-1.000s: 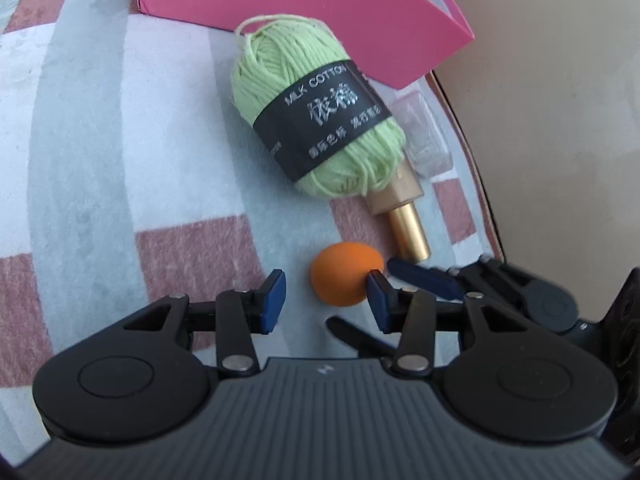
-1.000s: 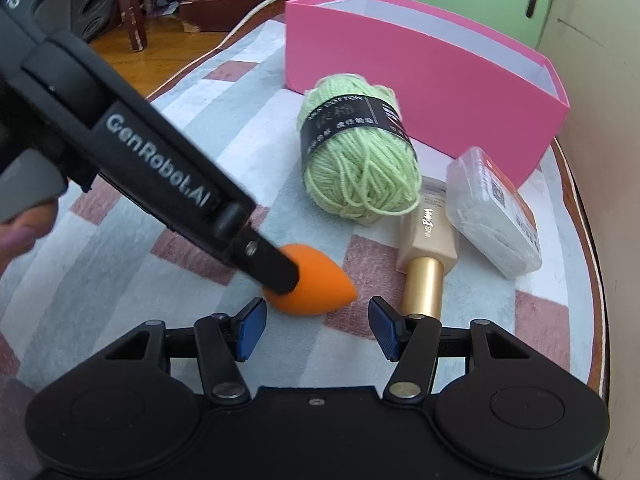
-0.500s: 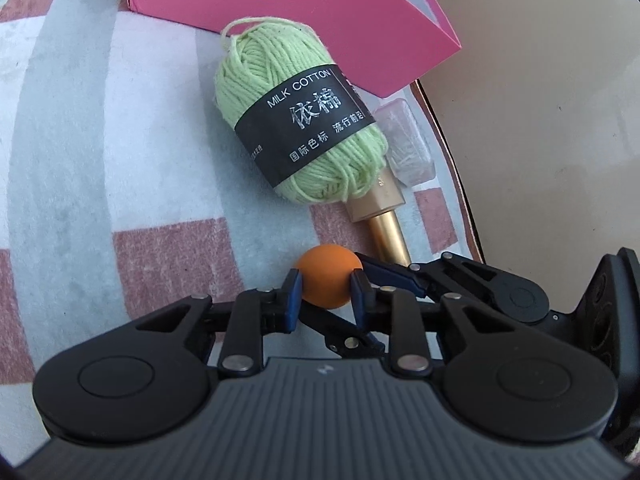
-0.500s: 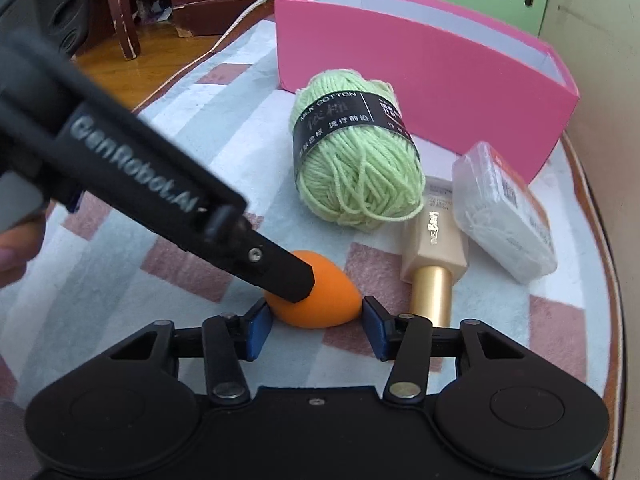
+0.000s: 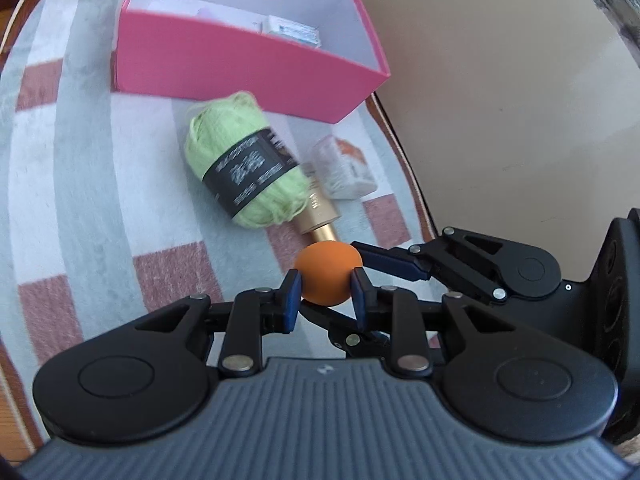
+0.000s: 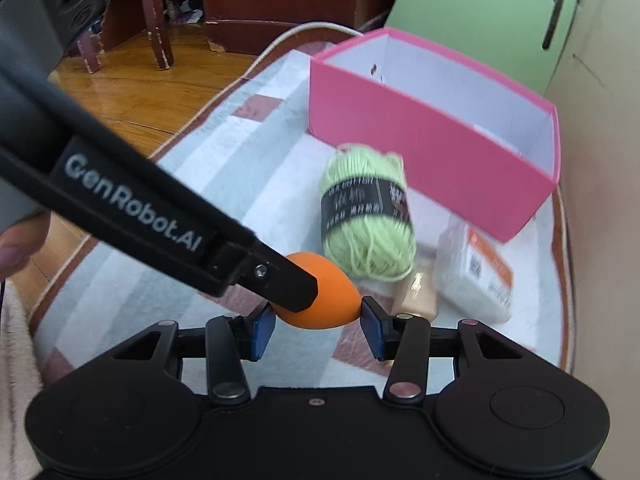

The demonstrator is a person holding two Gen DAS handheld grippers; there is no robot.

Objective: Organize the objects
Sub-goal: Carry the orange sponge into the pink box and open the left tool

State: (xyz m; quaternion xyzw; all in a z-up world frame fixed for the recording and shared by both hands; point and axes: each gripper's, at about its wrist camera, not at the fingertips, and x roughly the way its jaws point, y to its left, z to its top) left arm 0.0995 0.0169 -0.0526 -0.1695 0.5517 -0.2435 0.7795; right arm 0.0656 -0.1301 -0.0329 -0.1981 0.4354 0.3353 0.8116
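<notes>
Gripper (image 5: 325, 295) view only: box (image 5: 256, 68) contents

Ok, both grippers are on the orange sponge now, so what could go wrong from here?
Left gripper and right gripper both pinch the soft orange sponge; uneven motion could tear it or pop it loose. Its path to the pink box crosses the green yarn, which a low carry could clip.

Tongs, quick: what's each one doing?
Left tongs: shut on the orange sponge.
Right tongs: shut on the same sponge.
</notes>
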